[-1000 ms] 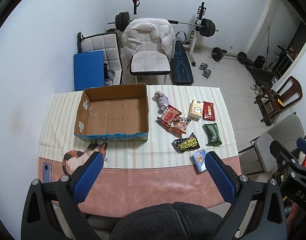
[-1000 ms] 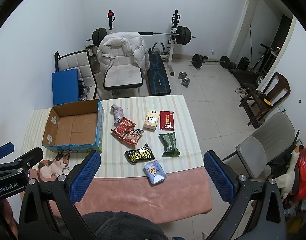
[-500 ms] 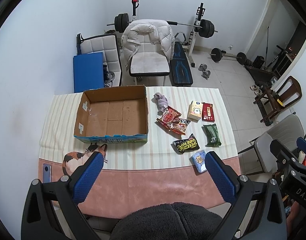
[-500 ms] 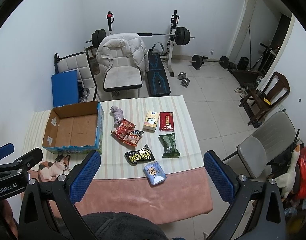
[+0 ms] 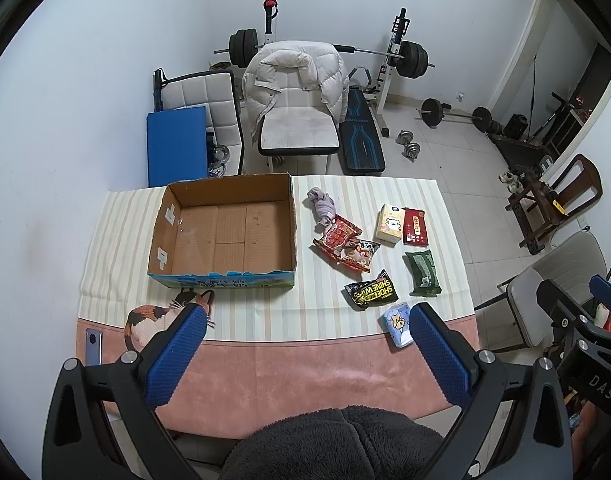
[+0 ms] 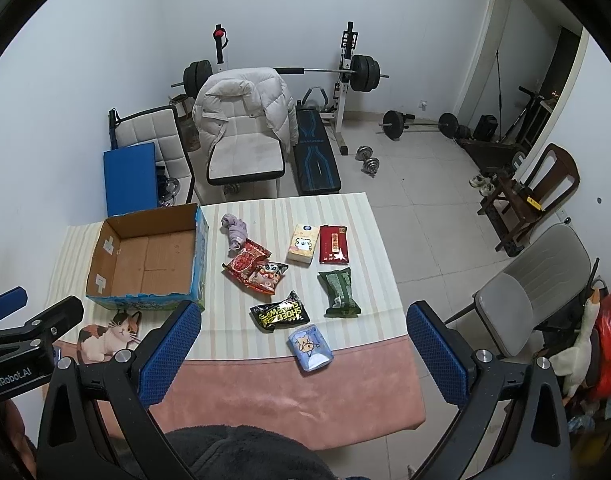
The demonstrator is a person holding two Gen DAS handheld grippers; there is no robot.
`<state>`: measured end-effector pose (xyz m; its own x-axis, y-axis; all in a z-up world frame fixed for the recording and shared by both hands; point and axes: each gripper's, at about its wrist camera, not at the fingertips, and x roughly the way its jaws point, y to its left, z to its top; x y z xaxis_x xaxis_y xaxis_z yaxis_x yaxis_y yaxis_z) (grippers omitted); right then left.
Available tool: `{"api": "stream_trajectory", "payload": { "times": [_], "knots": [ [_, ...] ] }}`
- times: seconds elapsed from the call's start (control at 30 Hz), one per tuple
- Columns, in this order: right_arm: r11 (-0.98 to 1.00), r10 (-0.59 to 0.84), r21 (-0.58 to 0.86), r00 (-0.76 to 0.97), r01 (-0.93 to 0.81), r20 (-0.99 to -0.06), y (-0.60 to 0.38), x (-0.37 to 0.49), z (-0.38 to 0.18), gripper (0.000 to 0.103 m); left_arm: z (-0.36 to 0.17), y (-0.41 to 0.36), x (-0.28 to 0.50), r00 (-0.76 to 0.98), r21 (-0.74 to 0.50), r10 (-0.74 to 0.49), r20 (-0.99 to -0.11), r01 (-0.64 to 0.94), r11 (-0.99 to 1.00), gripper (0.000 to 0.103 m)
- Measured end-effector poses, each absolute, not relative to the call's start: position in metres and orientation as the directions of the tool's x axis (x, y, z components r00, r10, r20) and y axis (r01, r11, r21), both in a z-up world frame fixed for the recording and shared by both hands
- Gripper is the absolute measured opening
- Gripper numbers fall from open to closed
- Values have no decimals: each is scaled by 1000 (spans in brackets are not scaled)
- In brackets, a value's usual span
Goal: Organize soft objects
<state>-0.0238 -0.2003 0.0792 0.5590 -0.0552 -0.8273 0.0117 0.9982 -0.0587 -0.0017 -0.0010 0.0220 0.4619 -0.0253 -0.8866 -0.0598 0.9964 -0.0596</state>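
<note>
An empty open cardboard box stands at the table's left. To its right lie a grey sock bundle, red snack bags, a tissue pack, a red pack, a green pack, a black pack and a blue tissue pack. My left gripper and right gripper are both open and empty, high above the table's near edge.
A cat figure and a phone lie at the near left of the table. Behind the table stand a white chair with a jacket, a weight bench and a blue mat. A grey chair is on the right.
Both views have shifted very slightly; the table sits a touch lower in the frames. Nothing on the table has moved, and both grippers remain open.
</note>
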Motion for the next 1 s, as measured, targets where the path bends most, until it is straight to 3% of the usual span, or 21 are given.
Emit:
{"api": "stream_trajectory", "payload": {
  "times": [0.23, 0.4, 0.73, 0.83, 0.87, 1.0],
  "knots": [
    [999, -51, -44, 553, 25, -832, -205, -19, 70, 103, 14, -6, 3, 459, -63, -38, -888, -40, 997, 103],
    [997, -49, -15, 479, 74, -877, -233, 12, 25, 103, -22, -22, 45, 399, -26, -26, -917, 6, 1000, 103],
    [985, -14, 27, 236, 170, -972, -308, 120, -140, 103, -145, -67, 187, 250, 79, 37, -968, 158, 984, 99],
    [980, 38, 68, 161, 186, -986, -325, 156, -193, 103, -199, -86, 233, 162, 100, 66, -985, 210, 973, 91],
    [978, 52, 79, 140, 192, -989, -329, 167, -208, 103, -216, -91, 246, 135, 109, 80, -988, 226, 968, 84],
    [977, 112, 127, 99, 172, -989, -331, 220, -259, 103, -286, -105, 285, 6, 97, 100, -995, 276, 956, 80]
  ]
}}
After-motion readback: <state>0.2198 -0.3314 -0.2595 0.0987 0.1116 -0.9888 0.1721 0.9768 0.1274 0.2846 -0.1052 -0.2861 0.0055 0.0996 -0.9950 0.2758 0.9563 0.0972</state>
